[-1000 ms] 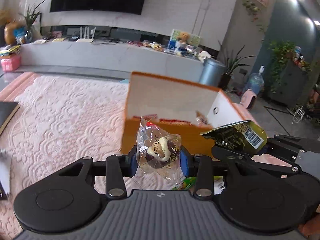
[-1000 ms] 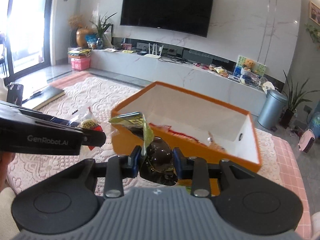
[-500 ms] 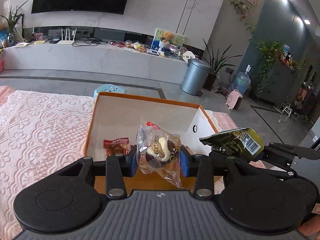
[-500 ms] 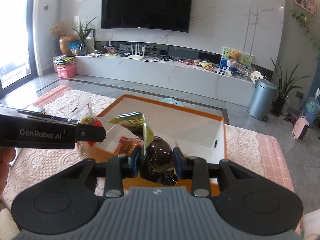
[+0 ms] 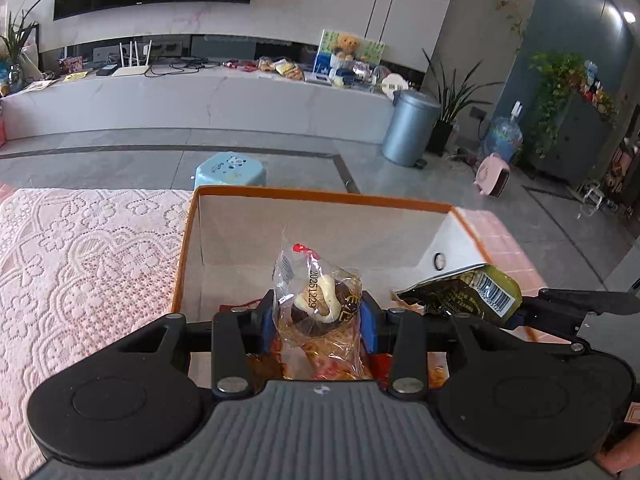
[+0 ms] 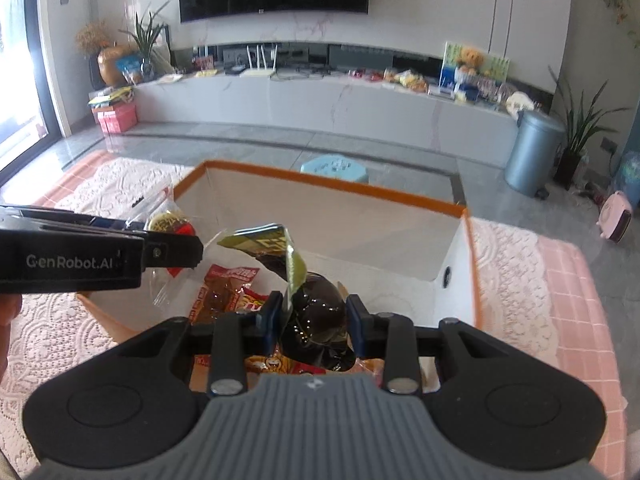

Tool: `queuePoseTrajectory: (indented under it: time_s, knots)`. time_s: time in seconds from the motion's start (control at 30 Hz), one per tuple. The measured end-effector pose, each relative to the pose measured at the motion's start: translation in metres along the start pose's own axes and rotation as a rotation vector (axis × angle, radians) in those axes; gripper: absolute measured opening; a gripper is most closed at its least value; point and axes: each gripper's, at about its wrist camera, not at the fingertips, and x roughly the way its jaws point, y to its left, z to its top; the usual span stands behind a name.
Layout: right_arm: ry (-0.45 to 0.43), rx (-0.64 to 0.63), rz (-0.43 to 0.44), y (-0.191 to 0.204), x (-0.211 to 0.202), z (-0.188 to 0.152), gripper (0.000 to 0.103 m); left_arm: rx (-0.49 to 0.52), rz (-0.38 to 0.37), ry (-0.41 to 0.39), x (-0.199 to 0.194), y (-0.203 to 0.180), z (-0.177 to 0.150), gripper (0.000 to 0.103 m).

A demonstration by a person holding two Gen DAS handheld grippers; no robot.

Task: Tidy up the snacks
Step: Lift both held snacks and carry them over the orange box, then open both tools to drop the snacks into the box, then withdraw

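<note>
My left gripper (image 5: 318, 312) is shut on a clear-wrapped chocolate pastry (image 5: 316, 300) and hangs over the near part of an orange box with white inner walls (image 5: 320, 222). My right gripper (image 6: 314, 312) is shut on a dark green snack pouch (image 6: 316, 308), also above the box (image 6: 360, 220). That pouch (image 5: 468, 290) shows at the right of the left wrist view. The left gripper's body (image 6: 80, 256) and its pastry (image 6: 170, 222) enter the right wrist view from the left. Several red and orange snack packets (image 6: 228, 288) lie in the box under both grippers.
The box rests on a pink table under a white lace cloth (image 5: 80, 264). Beyond the table's far edge stand a light blue stool (image 5: 230, 168) and a grey bin (image 5: 410, 128) on the floor. A hand (image 6: 8, 320) shows at the left edge.
Both grippers, each still holding its snack, have moved forward from in front of the box to over its open inside. The packets on the box floor have come into view.
</note>
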Motion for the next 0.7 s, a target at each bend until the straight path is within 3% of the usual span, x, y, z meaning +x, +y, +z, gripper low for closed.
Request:
queuePoseTrajectory:
  time_s: [0.5,0.7]
  knots:
    - [0.138,-0.059,-0.047,-0.007,0.077,0.017,0.032,0.089,0.054,0.107,0.062,-0.001,0.002,0.046]
    - [0.207,-0.078,-0.079,-0.007,0.096,0.016,0.032,0.091,0.093,0.196,0.078,-0.002,-0.001,0.046]
